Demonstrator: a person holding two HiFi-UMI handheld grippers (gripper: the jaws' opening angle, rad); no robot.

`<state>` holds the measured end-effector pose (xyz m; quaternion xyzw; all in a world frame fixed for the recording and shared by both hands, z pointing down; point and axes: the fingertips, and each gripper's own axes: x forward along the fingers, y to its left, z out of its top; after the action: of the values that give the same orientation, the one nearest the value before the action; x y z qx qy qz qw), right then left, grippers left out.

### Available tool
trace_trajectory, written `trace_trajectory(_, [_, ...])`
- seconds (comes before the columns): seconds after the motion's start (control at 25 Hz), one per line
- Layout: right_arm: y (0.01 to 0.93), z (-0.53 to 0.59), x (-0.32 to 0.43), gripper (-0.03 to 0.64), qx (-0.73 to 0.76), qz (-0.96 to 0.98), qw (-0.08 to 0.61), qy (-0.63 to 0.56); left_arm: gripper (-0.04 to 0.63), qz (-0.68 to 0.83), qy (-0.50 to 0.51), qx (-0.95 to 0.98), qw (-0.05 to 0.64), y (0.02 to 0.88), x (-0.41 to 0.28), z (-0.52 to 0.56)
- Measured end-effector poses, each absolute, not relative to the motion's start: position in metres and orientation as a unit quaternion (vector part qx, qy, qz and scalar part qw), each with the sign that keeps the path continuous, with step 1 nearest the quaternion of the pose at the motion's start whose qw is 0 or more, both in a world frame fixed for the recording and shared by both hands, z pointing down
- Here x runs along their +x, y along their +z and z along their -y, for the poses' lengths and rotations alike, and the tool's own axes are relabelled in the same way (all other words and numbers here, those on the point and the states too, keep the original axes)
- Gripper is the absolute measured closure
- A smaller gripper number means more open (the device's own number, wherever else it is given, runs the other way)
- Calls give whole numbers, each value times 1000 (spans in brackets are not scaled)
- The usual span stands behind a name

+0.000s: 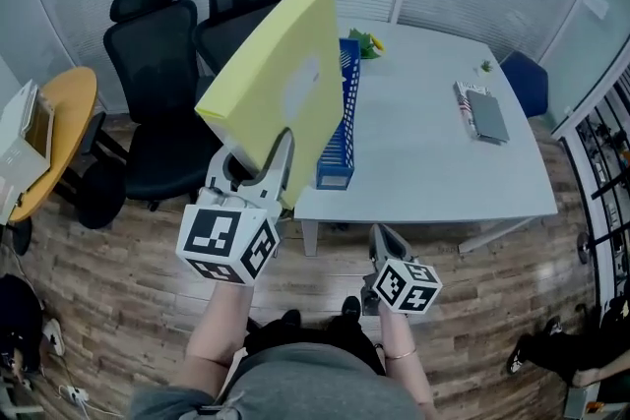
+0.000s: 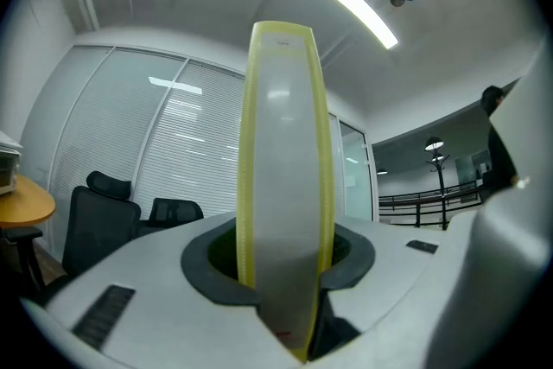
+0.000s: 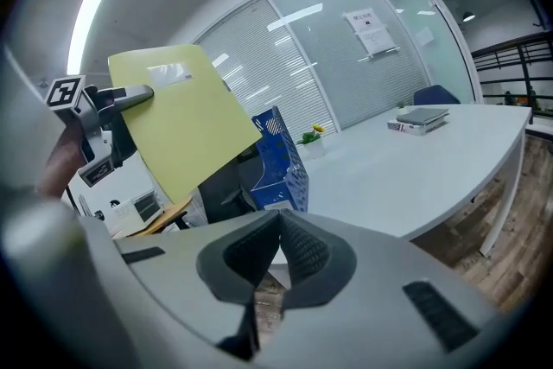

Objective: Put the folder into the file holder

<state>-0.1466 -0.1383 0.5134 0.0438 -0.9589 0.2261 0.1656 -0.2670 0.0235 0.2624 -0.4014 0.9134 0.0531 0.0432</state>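
Observation:
A large yellow folder [image 1: 281, 64] is held up on edge, tilted, over the left end of the white table [image 1: 443, 162]. My left gripper [image 1: 268, 157] is shut on its lower edge. In the left gripper view the folder [image 2: 285, 168] stands edge-on between the pads of that gripper [image 2: 281, 272]. The blue mesh file holder [image 1: 340, 128] stands on the table's left edge, just right of the folder and partly hidden by it. My right gripper [image 1: 382, 236] hangs lower, in front of the table, shut with nothing in it. From the right gripper view I see the folder [image 3: 181, 121], the file holder [image 3: 281, 160] and the shut right gripper [image 3: 278, 225].
Two black office chairs [image 1: 162, 84] stand left of the table, and a round wooden table [image 1: 59, 128] is at the far left. A stack of books [image 1: 482, 113] and a small plant [image 1: 366, 42] sit on the white table. A blue chair [image 1: 527, 79] is behind its right end.

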Motion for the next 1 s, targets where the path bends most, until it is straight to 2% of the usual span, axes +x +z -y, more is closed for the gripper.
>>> trace_trajectory(1.0, [514, 255, -178, 609, -77, 952, 197, 219, 443, -966, 37, -241, 84, 236, -303, 76])
